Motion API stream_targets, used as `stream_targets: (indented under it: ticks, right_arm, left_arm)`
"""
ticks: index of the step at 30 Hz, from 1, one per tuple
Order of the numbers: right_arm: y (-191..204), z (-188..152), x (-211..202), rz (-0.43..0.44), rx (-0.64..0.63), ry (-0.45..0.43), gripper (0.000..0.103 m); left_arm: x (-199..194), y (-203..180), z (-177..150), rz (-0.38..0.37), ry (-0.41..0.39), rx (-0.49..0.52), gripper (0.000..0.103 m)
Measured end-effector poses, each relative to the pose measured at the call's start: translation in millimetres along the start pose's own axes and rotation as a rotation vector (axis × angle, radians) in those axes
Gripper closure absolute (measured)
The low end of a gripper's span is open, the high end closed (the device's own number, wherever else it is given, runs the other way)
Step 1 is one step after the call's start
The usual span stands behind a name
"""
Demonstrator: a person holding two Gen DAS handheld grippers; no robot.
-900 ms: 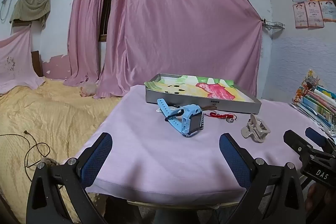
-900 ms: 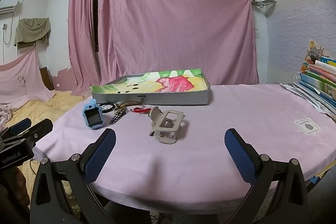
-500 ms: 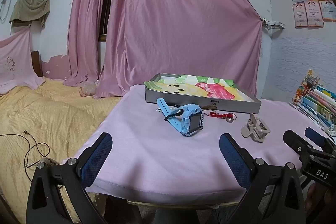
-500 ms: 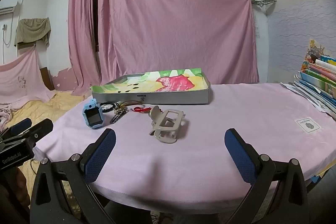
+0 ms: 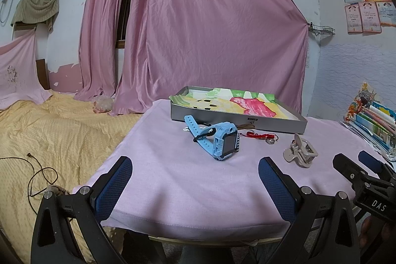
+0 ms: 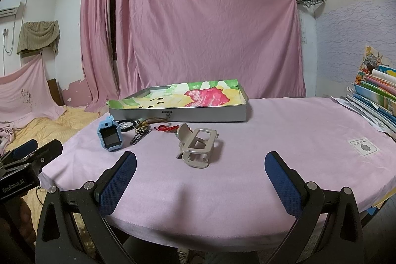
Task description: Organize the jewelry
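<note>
A blue smartwatch (image 5: 217, 140) (image 6: 110, 136) lies on the pink-covered table in front of a grey tray (image 5: 237, 119) (image 6: 178, 114) lined with a colourful picture. A beige hair claw (image 5: 300, 151) (image 6: 196, 149) rests to the watch's right. A red cord with a ring (image 5: 259, 135) (image 6: 167, 128) and a dark braided keychain (image 6: 139, 135) lie between them, near the tray. My left gripper (image 5: 194, 180) hovers open at the table's near edge, short of the watch. My right gripper (image 6: 200, 176) is open too, just before the hair claw. Neither holds anything.
A stack of books and papers (image 6: 373, 97) sits at the table's right edge, with a small white card (image 6: 362, 146) near it. Left of the table lies a yellow bedspread (image 5: 49, 130) with a black cable (image 5: 37, 172). Pink curtains (image 5: 198, 29) hang behind.
</note>
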State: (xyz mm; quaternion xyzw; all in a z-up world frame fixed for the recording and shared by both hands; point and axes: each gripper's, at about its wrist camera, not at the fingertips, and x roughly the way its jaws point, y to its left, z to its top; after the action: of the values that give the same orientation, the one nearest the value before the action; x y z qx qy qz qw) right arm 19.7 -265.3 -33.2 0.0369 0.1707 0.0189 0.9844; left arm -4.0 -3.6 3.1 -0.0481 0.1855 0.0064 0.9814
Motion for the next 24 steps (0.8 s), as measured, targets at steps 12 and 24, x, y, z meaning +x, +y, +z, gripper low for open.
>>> stream_targets:
  ticks: [12, 24]
  right_arm:
    - [0.8, 0.1, -0.6, 0.0, 0.0, -0.001, 0.001]
    - [-0.2, 0.4, -1.2, 0.001, 0.001, 0.0, 0.001]
  left_arm:
    - [2.1, 2.7, -0.9, -0.001, 0.0, -0.002, 0.001]
    - [2.2, 2.9, -1.0, -0.002, 0.001, -0.003, 0.001]
